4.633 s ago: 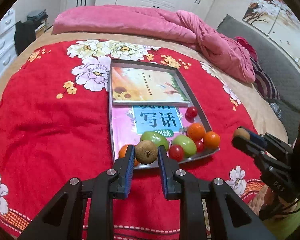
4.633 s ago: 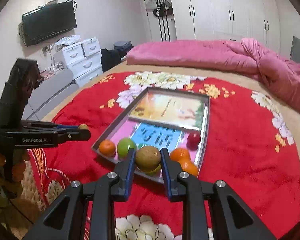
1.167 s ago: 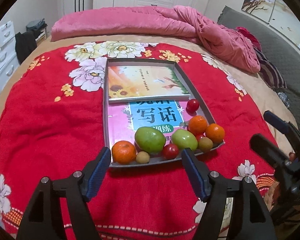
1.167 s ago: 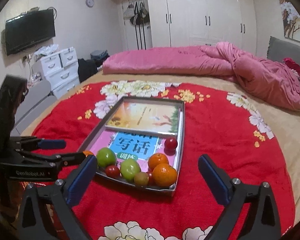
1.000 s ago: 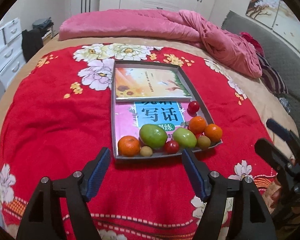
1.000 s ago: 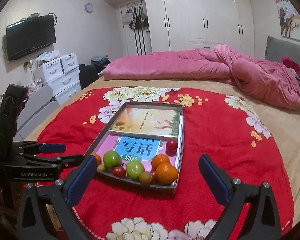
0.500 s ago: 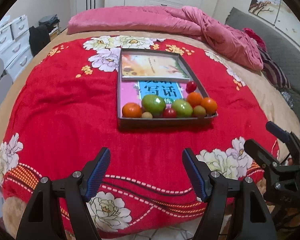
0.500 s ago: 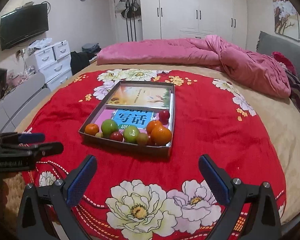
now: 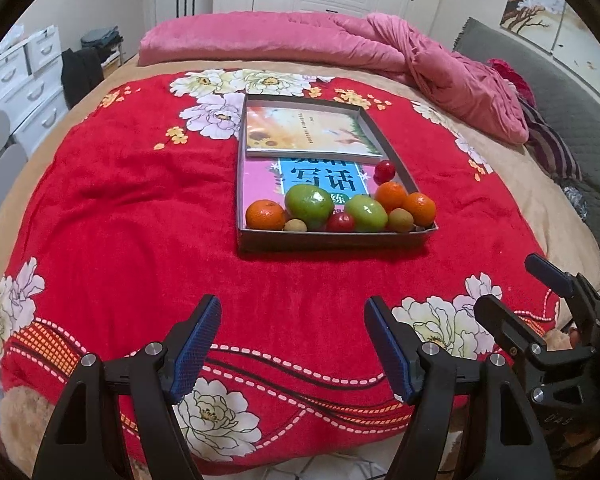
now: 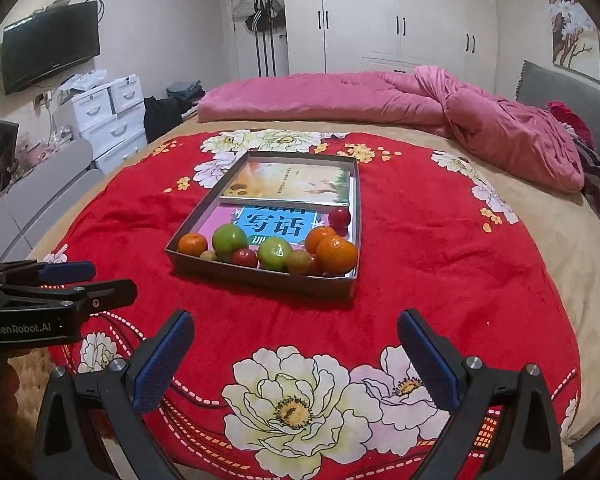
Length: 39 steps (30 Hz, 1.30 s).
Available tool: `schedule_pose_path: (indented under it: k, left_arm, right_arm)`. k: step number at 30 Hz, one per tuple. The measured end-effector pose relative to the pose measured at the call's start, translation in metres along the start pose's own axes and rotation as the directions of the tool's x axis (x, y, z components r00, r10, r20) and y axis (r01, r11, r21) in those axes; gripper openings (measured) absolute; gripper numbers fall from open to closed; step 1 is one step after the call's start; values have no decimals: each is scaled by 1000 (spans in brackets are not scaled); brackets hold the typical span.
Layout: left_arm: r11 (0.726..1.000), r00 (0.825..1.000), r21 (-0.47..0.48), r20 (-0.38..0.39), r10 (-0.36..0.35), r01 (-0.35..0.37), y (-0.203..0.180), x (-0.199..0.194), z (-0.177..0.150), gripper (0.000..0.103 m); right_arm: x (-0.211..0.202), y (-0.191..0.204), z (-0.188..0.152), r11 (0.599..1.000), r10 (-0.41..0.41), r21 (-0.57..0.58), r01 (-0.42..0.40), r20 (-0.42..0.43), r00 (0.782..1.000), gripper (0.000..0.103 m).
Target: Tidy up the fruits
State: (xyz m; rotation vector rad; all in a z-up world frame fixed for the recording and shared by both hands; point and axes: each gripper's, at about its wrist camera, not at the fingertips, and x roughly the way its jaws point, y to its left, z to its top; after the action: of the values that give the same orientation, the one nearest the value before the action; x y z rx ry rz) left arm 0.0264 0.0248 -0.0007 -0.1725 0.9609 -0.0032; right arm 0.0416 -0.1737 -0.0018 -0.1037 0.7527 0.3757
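A grey tray (image 9: pixel 332 240) (image 10: pixel 260 276) sits on the red flowered blanket. Along its near end lie several fruits: oranges (image 9: pixel 265 214) (image 10: pixel 337 255), green apples (image 9: pixel 309 205) (image 10: pixel 275 253), red fruits (image 9: pixel 385 169) (image 10: pixel 339 217) and two small brown kiwis (image 9: pixel 400 219) (image 10: pixel 299 261). My left gripper (image 9: pixel 292 344) is open and empty, well back from the tray over the blanket's front edge. My right gripper (image 10: pixel 296 354) is also open and empty, well back from the tray.
Two books (image 9: pixel 312 132) (image 10: pixel 290 182) lie in the tray's far part. A pink quilt (image 9: pixel 300 40) lies across the back of the bed. White drawers (image 10: pixel 108 116) and a grey sofa stand at the left. The blanket's near edge drops off below the grippers.
Both grippers let go of the kiwis they held, which now lie in the tray. Both jaws have opened wide and both grippers have pulled back from the tray.
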Motion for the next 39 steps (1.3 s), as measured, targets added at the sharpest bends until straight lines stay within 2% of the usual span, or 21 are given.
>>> schedule_pose_path:
  k: [39]
  left_arm:
    - [1000, 1000, 21, 6, -7, 7, -6, -3, 0, 76]
  right_arm:
    - [-1, -2, 1, 1000, -2, 6, 2, 13, 1000, 102]
